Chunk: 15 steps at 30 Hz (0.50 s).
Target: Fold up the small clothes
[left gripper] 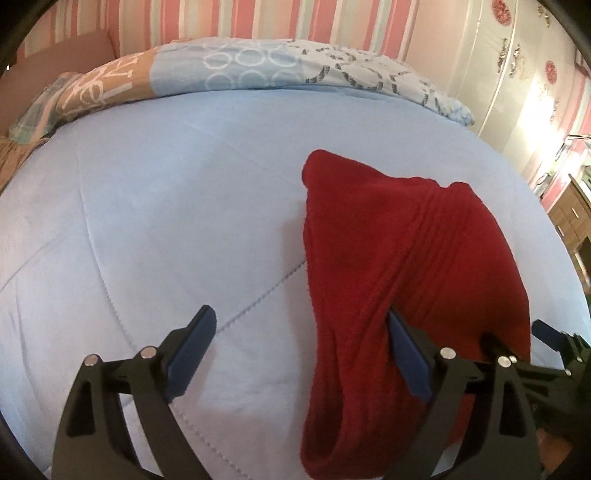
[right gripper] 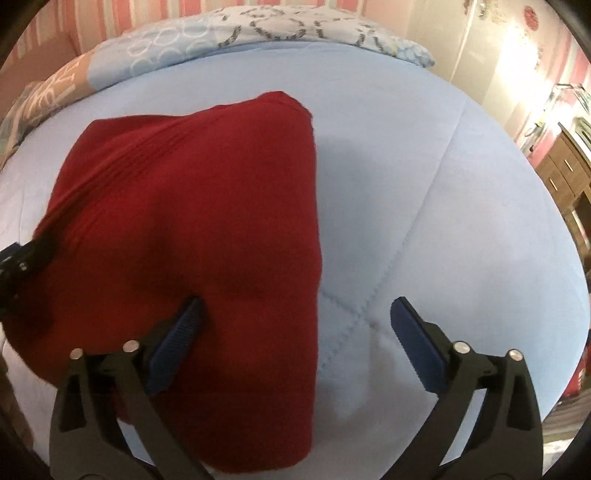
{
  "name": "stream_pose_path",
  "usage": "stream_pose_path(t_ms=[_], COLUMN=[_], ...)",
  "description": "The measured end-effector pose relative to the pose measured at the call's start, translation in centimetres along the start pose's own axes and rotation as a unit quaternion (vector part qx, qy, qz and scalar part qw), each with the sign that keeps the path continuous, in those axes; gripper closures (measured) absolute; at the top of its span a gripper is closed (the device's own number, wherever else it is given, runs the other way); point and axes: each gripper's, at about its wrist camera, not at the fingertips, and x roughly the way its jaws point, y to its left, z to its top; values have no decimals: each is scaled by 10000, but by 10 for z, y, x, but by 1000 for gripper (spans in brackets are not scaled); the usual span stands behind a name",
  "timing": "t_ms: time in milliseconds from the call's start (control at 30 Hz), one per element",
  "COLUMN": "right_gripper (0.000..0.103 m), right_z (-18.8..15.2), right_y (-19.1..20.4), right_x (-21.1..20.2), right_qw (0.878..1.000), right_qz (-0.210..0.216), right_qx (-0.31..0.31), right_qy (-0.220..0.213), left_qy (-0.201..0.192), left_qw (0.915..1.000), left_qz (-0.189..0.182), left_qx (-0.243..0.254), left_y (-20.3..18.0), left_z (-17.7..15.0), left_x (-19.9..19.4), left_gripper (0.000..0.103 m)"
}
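A red knitted garment (left gripper: 399,266) is seen lying on a pale blue quilted bedspread (left gripper: 147,221), folded over on itself, with a ribbed band running across its upper part. In the left wrist view it occupies the right half of the picture; in the right wrist view it fills the left and centre.

The left gripper (left gripper: 301,332) is held wide open. Its left finger stands over bare bedspread; its right finger (left gripper: 406,350) is set against a fold of the red fabric, which laps around the blue pad. Nothing is clamped between the pads.

The right gripper (right gripper: 297,321) is likewise spread wide. Its left finger (right gripper: 177,339) sits on the red cloth, its right finger over the stitched seam of the quilt. The garment's right edge falls between the two fingers, but no pinch is made.

Part of the right gripper is glimpsed at the right edge of the left wrist view, just beside the garment.

A patterned pillow (left gripper: 258,66) is noted along the far edge of the bed, with a pink striped wall (left gripper: 295,18) behind. A wooden drawer unit (right gripper: 565,170) is seen at far right.
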Motion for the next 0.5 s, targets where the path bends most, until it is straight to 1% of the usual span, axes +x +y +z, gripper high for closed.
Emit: stream_pose_path(t_ms=[67,133,200,333,433,500], right_gripper=[3,3,3,3,3,3], right_z=[0,1,1,-3,-8,-14], right_y=[1,0,-2,2,1,2], right_x=[3,3,2,-9,-15,-20], right_qw=[9999,9998,9998,9993,9989,9983], right_qz=[-37,-18,12,-27,41,26], right_qx=[-113,-156,-148,-189,88,241], right_qy=[-53,-87,-128,-329,-460,-537], left_qy=[-21,-17,-108,-381,-530,-737], left_qw=[9999,9994,9986,9966,9944,9924], left_qz=[-127,-243,-404,-695,-908,-982], left_qx=[-62,-255,-329,-235,-82,22], left_y=[7,17,24,28,32,39], left_z=[-8,-14,-15,-22,-29,-31], left_x=[2,12,15,8,4,-5], left_gripper=[7,1,1,1,2,2])
